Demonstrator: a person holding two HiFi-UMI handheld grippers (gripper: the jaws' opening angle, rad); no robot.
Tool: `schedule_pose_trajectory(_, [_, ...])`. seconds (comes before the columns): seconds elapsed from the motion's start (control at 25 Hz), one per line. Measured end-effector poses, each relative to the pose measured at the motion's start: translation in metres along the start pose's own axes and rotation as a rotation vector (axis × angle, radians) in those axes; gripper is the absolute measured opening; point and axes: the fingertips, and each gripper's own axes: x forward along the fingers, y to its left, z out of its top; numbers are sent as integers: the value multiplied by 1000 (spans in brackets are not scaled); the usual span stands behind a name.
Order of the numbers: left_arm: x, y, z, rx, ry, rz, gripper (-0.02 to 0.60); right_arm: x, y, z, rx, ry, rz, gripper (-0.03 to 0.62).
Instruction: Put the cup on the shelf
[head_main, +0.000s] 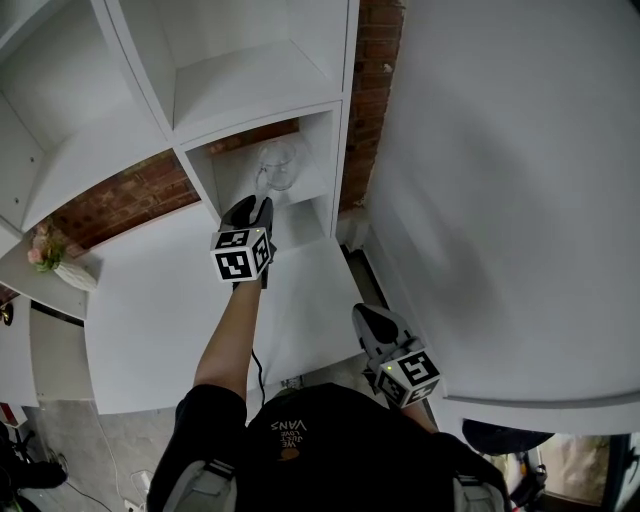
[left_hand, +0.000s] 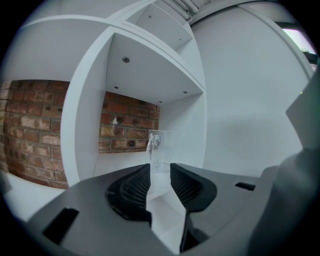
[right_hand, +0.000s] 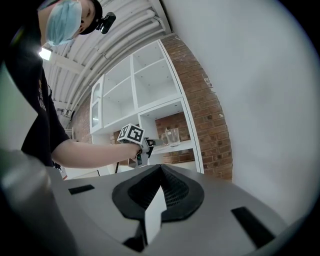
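A clear glass cup with a handle stands upright in the lowest compartment of the white shelf, in front of a brick back wall. My left gripper is just in front of that compartment, its jaws open and empty, apart from the cup. In the left gripper view the cup shows beyond the gap of the left gripper. My right gripper hangs low near the person's body, shut on nothing. The right gripper view shows the cup on the shelf past the right gripper.
A white counter runs below and left of the shelf. A small vase of flowers sits at its far left. A white wall closes the right side, with a brick strip beside the shelf.
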Motion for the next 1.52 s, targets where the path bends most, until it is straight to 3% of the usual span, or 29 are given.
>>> schedule_pose_trajectory(0.36, [-55, -30, -15, 14, -60, -20, 106, -11, 8, -7, -29, 40, 80, 0])
schedule_pose_trajectory(0.76, [-133, -62, -44, 24, -74, 14, 89, -22, 21, -20, -62, 80, 181, 0])
schedule_pose_trajectory(1.16, [-201, -89, -70, 23, -106, 94, 17, -40, 36, -31, -74, 94, 256, -2])
schedule_pose_trajectory(1.52, [-259, -107, -98, -26, -91, 118, 11, -56, 44, -45, -69, 117, 290, 0])
